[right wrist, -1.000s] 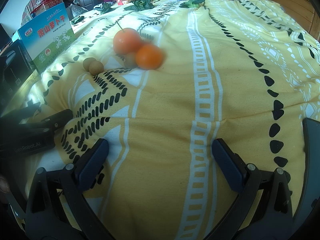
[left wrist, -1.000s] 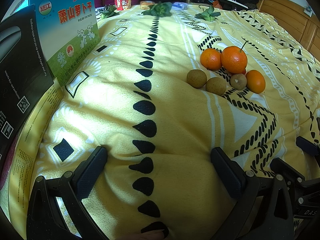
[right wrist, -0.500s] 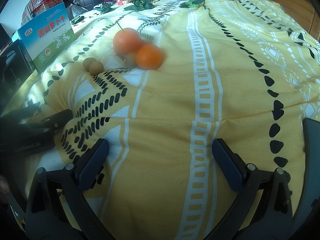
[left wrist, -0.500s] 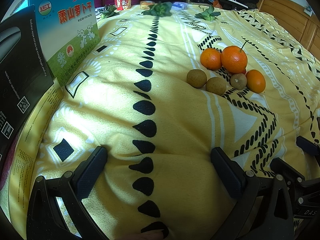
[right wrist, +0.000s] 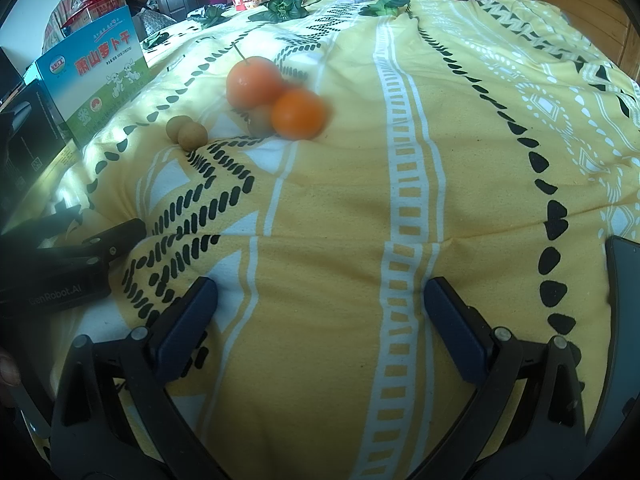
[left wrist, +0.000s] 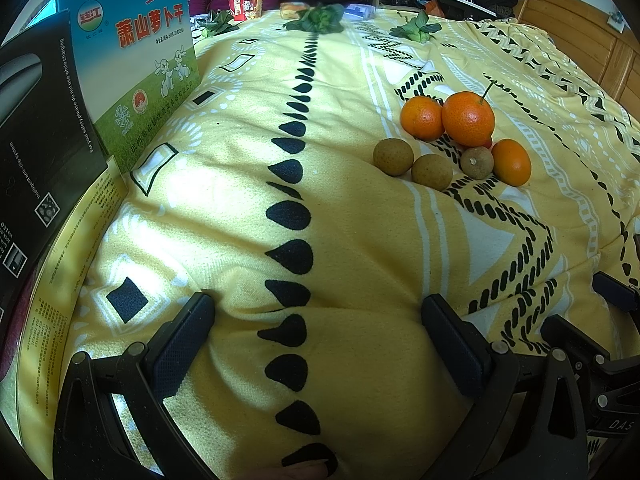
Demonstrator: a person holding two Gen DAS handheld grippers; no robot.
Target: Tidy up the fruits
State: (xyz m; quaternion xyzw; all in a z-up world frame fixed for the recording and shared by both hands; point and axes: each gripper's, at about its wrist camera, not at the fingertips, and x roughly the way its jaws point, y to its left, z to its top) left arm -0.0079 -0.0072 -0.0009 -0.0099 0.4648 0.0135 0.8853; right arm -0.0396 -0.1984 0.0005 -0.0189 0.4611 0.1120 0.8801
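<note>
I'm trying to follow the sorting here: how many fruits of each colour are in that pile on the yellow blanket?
Orange fruits: 3, the stemmed one, one to its left, one at the right end
Brown fruits: 3, at and
Total: 6, though a red sliver behind the stemmed orange may be something more.

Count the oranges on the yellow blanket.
3. One at the back left of the pile, the stemmed one beside it, and one at the front right. Something red peeks out behind them, possibly more fruit.
</note>
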